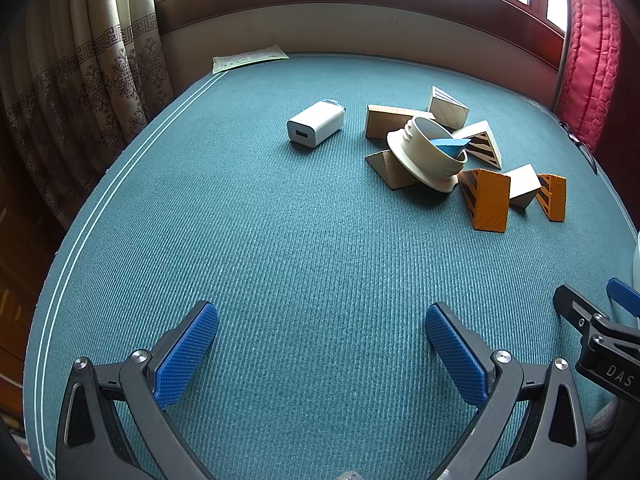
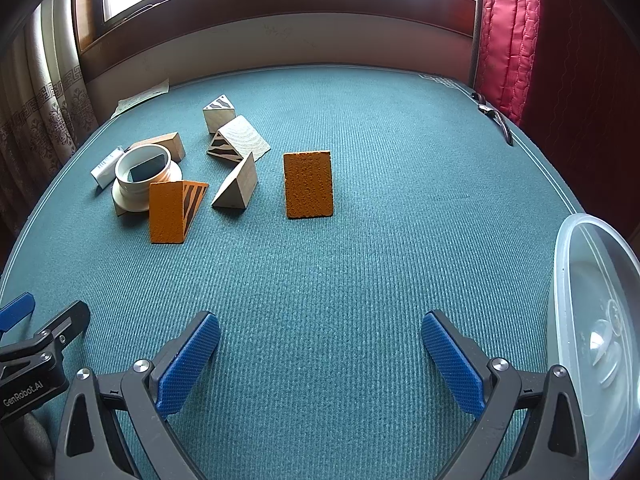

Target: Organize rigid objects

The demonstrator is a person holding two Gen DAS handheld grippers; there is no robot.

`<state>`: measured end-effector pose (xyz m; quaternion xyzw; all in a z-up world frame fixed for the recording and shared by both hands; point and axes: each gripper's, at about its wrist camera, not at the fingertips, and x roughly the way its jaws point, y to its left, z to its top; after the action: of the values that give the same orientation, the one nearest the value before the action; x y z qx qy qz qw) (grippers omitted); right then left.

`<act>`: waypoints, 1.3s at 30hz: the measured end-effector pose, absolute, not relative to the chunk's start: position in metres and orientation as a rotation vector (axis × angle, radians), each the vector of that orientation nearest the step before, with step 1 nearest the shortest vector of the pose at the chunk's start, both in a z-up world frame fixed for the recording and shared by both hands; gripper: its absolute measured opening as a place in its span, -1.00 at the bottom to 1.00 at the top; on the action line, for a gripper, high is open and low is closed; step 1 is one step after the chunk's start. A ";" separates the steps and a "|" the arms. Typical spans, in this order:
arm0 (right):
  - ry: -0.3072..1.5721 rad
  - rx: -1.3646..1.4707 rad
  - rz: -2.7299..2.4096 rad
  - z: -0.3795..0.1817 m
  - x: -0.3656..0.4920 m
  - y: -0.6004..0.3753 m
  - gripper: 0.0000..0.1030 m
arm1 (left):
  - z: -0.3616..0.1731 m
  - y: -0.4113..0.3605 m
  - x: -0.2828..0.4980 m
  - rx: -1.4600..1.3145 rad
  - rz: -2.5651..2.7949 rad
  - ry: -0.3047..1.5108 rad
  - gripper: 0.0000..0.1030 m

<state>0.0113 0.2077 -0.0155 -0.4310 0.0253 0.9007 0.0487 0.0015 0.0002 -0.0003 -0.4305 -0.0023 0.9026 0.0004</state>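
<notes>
Left tongs (image 1: 322,356): are being held wide, nothing between the pads.
Right tongs (image 2: 320,360): are being held wide too, empty.
Wooden wedges (image 2: 236,184): are being seen piled ahead, left of the right tongs.
White ring (image 1: 430,152): is being leaned on the wedges.
White charger (image 1: 316,127): ahead of the left tongs, apart.
Clear container (image 2: 592,344): just right of the right tongs.

Clear container (image 2: 592,320) was cropped by the right edge; blue item (image 1: 450,145) inside white cup (image 1: 430,152) was possibly a block, mostly hidden.
</notes>
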 end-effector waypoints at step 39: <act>0.065 -1.369 2.777 -0.013 0.013 0.207 1.00 | 0.011 -0.004 -0.036 -1.404 2.828 -0.058 0.88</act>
<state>0.0126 0.2066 -0.0134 -0.4420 0.0209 0.8965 0.0222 -0.0360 -0.0035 0.0111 -0.4446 -0.0182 0.8955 -0.0083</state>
